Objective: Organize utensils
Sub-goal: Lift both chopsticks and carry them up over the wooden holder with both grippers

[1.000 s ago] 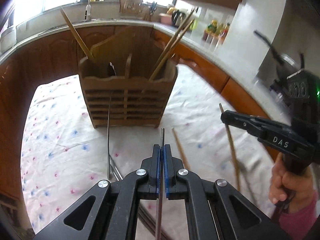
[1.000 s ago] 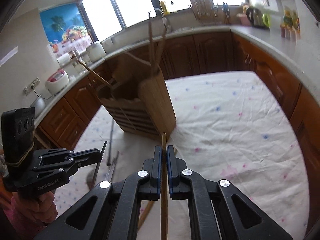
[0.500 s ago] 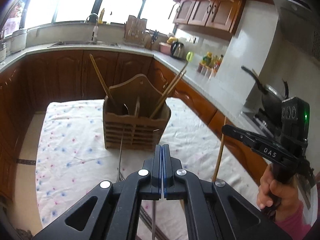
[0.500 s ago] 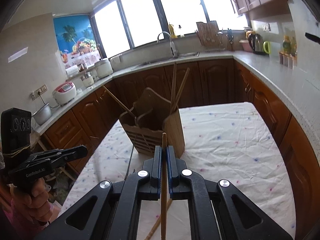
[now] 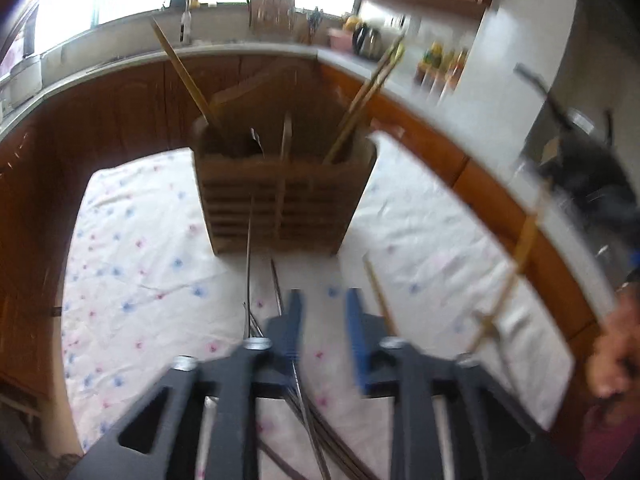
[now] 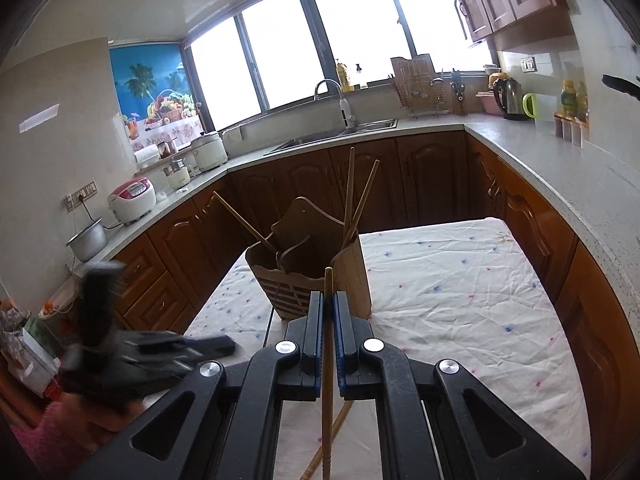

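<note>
A slatted wooden utensil holder (image 5: 280,200) (image 6: 352,276) stands on the flowered tablecloth (image 5: 140,248), with wooden chopsticks (image 5: 368,92) leaning out of its compartments. My left gripper (image 5: 325,312) hovers in front of it, blurred, and its jaws are opening. A thin metal chopstick (image 5: 280,288) runs along the inner side of the left finger, and the pads do not clamp it. My right gripper (image 6: 328,300) is shut on a wooden chopstick (image 6: 328,380), held high and aimed at the holder. The left gripper (image 6: 160,352) shows blurred at the lower left of the right wrist view.
Another metal rod (image 5: 250,248) leans on the holder's front. A wooden chopstick (image 5: 378,292) and several metal utensils (image 5: 320,440) lie on the cloth near me. Dark wooden cabinets (image 6: 440,176) and a grey counter (image 6: 560,160) ring the table. A person's hand (image 5: 616,352) is at the right.
The left jaws, clamped on the metal chopstick before, have parted, and that gripper swung down closer to the holder. The right gripper rose earlier and now holds still with its wooden chopstick.
</note>
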The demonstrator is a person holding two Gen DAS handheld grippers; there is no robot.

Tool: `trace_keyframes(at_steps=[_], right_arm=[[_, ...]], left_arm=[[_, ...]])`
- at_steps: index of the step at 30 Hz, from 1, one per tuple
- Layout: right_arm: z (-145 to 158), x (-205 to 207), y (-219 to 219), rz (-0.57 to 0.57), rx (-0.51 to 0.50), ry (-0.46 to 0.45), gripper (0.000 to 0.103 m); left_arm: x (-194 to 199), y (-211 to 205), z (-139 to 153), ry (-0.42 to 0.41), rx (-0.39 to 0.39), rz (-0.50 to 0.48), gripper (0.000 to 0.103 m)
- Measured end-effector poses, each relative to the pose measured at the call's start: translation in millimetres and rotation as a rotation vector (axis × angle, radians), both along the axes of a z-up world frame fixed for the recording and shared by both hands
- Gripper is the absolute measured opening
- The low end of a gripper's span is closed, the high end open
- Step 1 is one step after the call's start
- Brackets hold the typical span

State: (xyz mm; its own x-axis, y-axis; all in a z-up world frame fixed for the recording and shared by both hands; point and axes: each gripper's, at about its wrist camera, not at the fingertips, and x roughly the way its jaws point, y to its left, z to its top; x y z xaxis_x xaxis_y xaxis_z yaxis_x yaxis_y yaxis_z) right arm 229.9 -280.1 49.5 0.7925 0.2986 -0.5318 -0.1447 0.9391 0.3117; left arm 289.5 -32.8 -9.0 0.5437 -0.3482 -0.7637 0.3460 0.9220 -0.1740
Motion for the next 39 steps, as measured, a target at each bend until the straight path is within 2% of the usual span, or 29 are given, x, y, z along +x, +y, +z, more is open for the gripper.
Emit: trace_keyframes(at_steps=[6,11,12,13,15,17,19,21,24,26,31,39], right_arm=[[2.9,-5.7,-9.5,-0.011,0.013,-0.004,0.005],[3.6,-8.6,-21.5,-0.029,0.022,-0.008,0.005],[3.8,-9.3,-23.8,-0.032,0.025,-0.009,0.005],[4.1,-9.9,-25.8,-0.034,0.028,-0.010,0.005],[4.9,-10.8,-27.8,-0.039,0.030,-0.014,0.005],[5.7,-11.3,-29.4,-0.042,0.034,-0.019,0.005],[7.4,-12.5,-29.5,-0.042,0.038,-0.026,0.005],[9.0,-14.4,-29.4,-0.040,0.040,-0.032,0.005],[11.8,-16.6,-28.1,-0.034,0.044,-0.042,0.005],[13.8,-16.5,-25.7,-0.030,0.046,-0.050,0.005],[20.0,-15.8,-17.7,-0.020,0.049,-0.070,0.005],[30.2,-9.9,-2.4,-0.011,0.039,-0.107,0.005]], left_arm=[[43.8,-46.1,-45.7,0.053,0.211,0.007,0.032],[76.9,-66.4,-74.4,0.088,0.322,0.037,0.033],[80.0,-66.3,-78.7,0.095,0.324,0.037,0.032],[82.8,-65.4,-79.8,0.096,0.307,0.035,0.030],[87.7,-66.5,-80.6,0.113,0.274,0.023,0.006],[86.9,-70.0,-80.6,0.098,0.278,0.019,0.004],[80.7,-66.5,-77.6,0.093,0.240,0.022,0.003],[71.9,-55.8,-64.1,0.073,0.158,0.033,0.002],[53.0,-36.5,-34.2,0.052,-0.005,0.023,0.002],[39.9,-30.8,-16.6,0.005,-0.027,0.024,0.001],[5.1,-4.4,14.3,-0.075,-0.151,0.020,0.001],[-27.8,34.8,37.8,-0.174,-0.208,0.043,0.001]])
